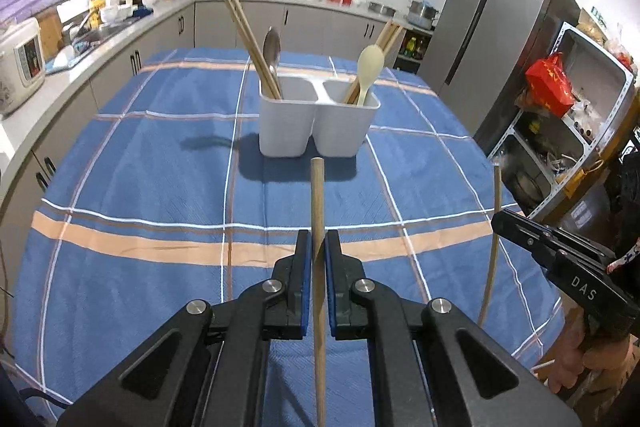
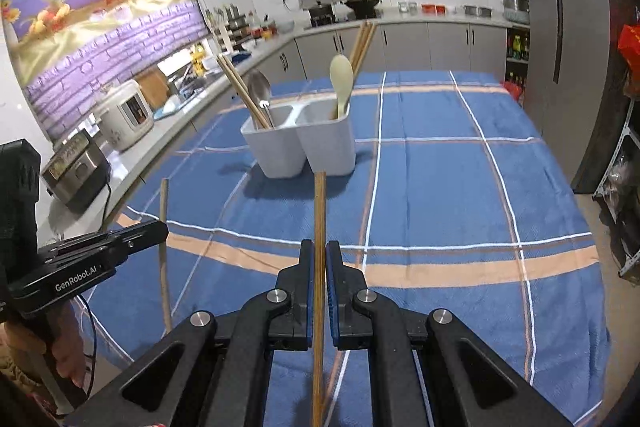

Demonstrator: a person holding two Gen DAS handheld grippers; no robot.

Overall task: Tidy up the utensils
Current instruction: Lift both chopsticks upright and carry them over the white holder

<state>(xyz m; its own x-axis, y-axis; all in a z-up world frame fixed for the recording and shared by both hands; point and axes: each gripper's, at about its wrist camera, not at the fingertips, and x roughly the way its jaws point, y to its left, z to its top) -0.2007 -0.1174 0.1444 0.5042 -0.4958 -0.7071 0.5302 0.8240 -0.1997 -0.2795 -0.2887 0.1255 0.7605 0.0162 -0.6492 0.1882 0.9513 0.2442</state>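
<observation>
A white two-compartment holder [image 1: 318, 125] [image 2: 300, 143] stands on the blue checked tablecloth. Its left compartment holds wooden chopsticks [image 1: 254, 47] and a metal spoon [image 1: 272, 47]; its right one holds a cream spoon [image 1: 370, 67] and more chopsticks. My left gripper [image 1: 318, 247] is shut on a wooden chopstick [image 1: 317, 195] held above the cloth, short of the holder. My right gripper [image 2: 319, 259] is shut on another wooden chopstick [image 2: 320, 203], also raised in front of the holder. Each gripper shows at the edge of the other's view with its stick.
The table [image 1: 140, 187] is ringed by a kitchen counter [image 1: 80, 39] with a rice cooker [image 1: 20, 63] at left, a stove at the back, a grey fridge [image 1: 492, 35] and a metal shelf [image 1: 560, 131] at right. A hand [image 1: 580, 359] grips the right tool.
</observation>
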